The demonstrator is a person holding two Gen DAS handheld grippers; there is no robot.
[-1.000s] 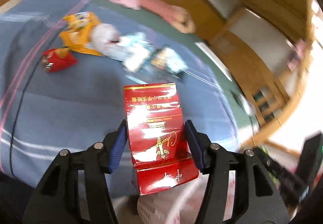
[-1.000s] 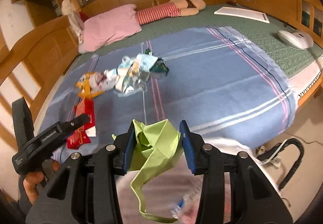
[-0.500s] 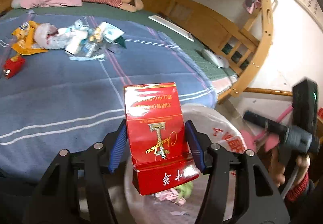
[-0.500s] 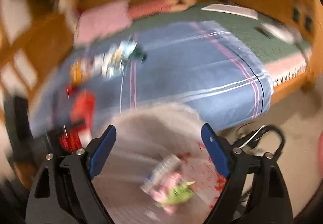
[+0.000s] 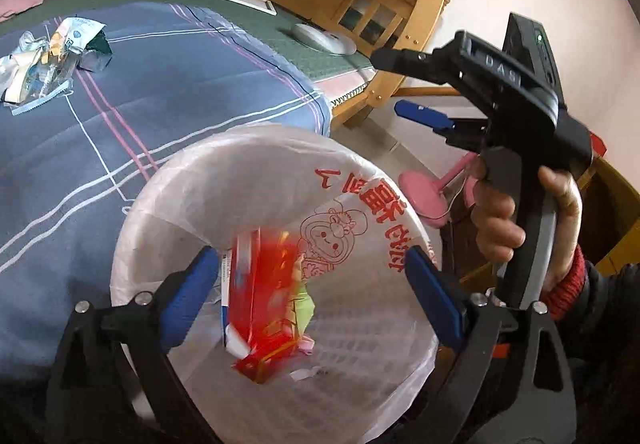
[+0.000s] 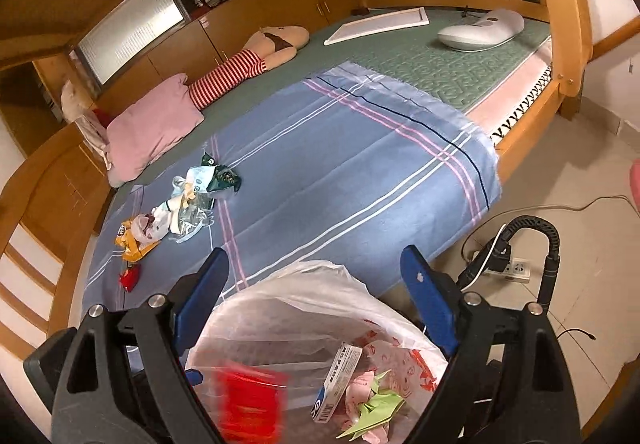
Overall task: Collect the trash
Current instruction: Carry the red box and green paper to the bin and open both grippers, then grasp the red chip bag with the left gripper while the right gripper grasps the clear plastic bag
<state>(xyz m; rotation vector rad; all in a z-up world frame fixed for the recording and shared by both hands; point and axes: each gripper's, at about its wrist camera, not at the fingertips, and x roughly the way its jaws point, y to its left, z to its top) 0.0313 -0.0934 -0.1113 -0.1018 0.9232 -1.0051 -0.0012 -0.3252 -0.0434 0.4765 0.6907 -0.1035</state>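
Tumbling upright into bag (image 5: 248, 180) (blurred): red box (image 5: 264, 296)

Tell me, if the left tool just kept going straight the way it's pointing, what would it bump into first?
Most likely the blurred red box, loose between the open left tool pads, which have just been opening. Behind it lies the white plastic bag lining the bin. Depth is hard to judge here.

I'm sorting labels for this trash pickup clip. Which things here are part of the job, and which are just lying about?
Part of the job:
- white bag
- red box dropping into it
- green paper in the bag
- wrapper pile on the blue sheet
- small red wrapper

Just lying about:
- pink pillow
- striped doll
- white frame
- power strip
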